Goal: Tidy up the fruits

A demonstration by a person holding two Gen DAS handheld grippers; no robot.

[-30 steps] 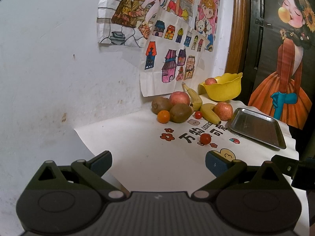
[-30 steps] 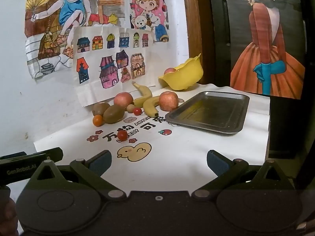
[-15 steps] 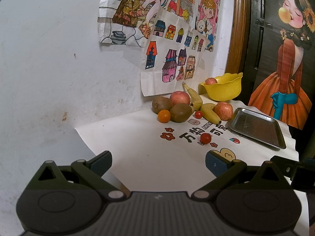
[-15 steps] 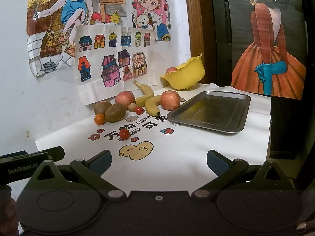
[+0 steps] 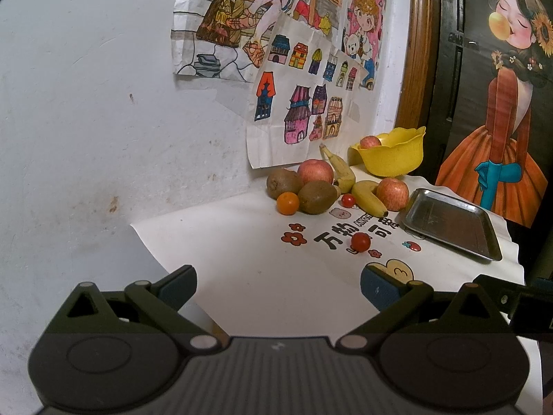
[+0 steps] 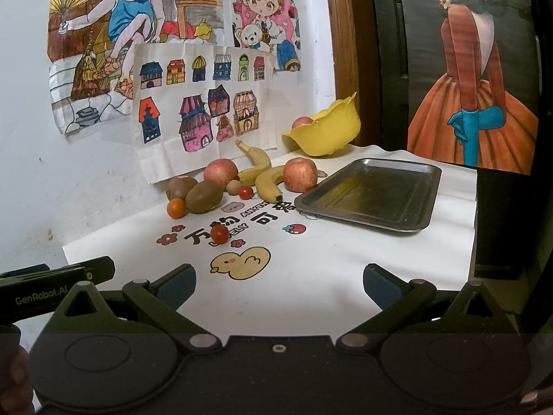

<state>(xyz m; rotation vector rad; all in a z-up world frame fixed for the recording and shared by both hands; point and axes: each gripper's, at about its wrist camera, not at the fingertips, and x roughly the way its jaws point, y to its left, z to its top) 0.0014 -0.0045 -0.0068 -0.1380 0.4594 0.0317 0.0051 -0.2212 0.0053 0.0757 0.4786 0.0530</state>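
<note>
From the left wrist camera, the left gripper (image 5: 278,285) is spread wide and holds nothing. It hangs over the near left part of the white table cover (image 5: 242,276), well away from the fruit. The fruits sit in a bunch by the far edge, close to the wall. There are two brown kiwis (image 5: 317,196), a small orange (image 5: 287,202), two apples (image 5: 392,189) and two bananas (image 5: 368,197), all touching or just beside each other. One small tomato (image 5: 348,200) is tucked into the bunch. Another cherry tomato (image 5: 360,241) sits alone, nearer the middle of the cover. A yellow bowl (image 5: 394,159) stands in the far corner with one apple inside. The metal tray (image 5: 452,223) lies along the right edge and looks empty.

From the right wrist camera, the right gripper (image 6: 279,285) is spread wide too, with nothing between its fingers. It hangs over the near edge, in front of a printed duck (image 6: 240,263). The tray (image 6: 373,193) shows its whole inside here, and no fruit is in it. The lone tomato (image 6: 219,233) sits on the printed words.

I think the job has hardly begun. Only the one apple in the bowl is put away. All the other fruit is left to sort.
</note>
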